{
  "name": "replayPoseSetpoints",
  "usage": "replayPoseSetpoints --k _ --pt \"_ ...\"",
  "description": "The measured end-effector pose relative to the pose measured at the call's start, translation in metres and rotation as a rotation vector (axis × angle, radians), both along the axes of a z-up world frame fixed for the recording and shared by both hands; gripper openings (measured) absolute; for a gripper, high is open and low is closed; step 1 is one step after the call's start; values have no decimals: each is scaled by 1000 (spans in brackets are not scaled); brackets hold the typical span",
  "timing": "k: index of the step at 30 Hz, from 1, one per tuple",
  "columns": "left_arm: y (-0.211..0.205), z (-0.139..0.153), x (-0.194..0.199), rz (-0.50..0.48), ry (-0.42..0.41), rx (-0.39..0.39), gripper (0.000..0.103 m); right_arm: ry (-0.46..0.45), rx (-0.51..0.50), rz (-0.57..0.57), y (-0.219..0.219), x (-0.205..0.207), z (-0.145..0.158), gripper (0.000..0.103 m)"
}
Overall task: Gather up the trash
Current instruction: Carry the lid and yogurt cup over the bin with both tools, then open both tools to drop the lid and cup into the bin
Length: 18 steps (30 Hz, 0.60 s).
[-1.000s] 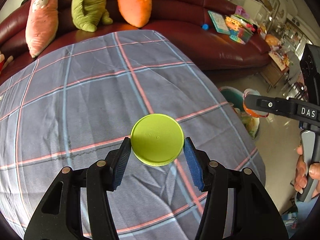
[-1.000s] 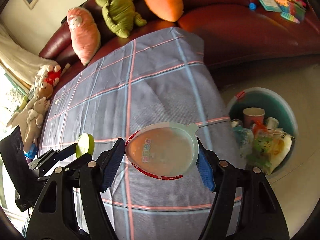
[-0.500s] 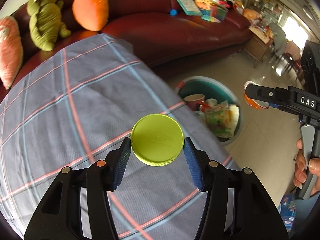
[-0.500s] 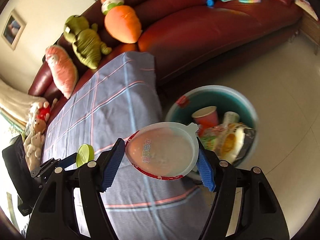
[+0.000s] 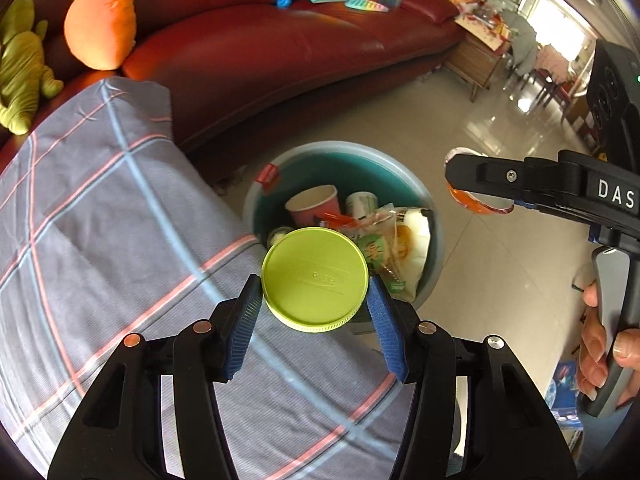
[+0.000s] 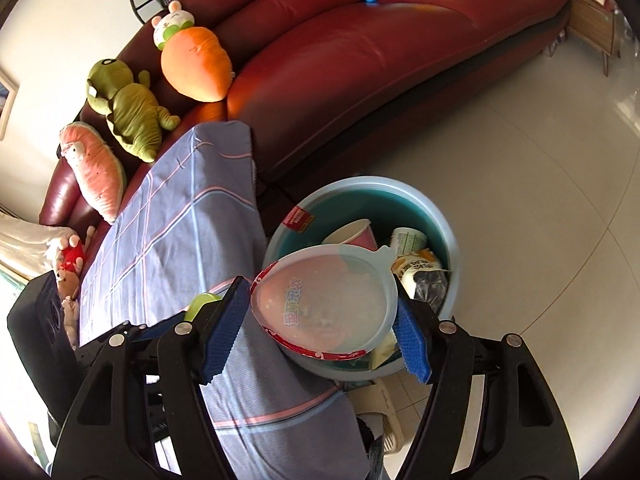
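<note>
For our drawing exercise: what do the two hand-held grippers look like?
Both grippers, left and right, have black plastic frames with silver rivets and fingers with ribbed blue pads. The right one's side bears white letters "DAS" and a grey handle.

White letters "DAS" stand on the black right gripper arm. Blue characters on the clear lid are seen reversed and unreadable. Embossed marks on the green cap are illegible.

Lidded cup between tool pads
</note>
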<state>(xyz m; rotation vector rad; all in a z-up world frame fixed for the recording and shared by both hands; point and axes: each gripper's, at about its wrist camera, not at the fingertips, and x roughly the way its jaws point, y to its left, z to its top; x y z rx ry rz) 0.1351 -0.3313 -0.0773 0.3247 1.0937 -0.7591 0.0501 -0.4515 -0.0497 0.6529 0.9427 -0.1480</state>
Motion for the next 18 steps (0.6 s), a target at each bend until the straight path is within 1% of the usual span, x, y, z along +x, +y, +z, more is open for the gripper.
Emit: replayPoseSetpoints --k 5,10,11,13,15,18 --pt "-20 -10 8 -12 27 -5 55 10 -2 -7 -8 5 -2 66" --pt "-37 -15 14 -23 41 -30 56 19 -14 -26 -19 11 -2 66" --pt "-40 -17 15 -25 50 -32 59 21 -17 -29 -20 12 -1 66" --pt "-45 -21 15 -28 53 -23 78 24 -23 -35 -23 12 -1 66" --pt "-46 -24 15 -22 38 -13 86 29 -25 -38 -26 13 -2 66" --pt "-43 -29 17 -12 48 -4 87 40 -27 -35 -25 17 -5 66"
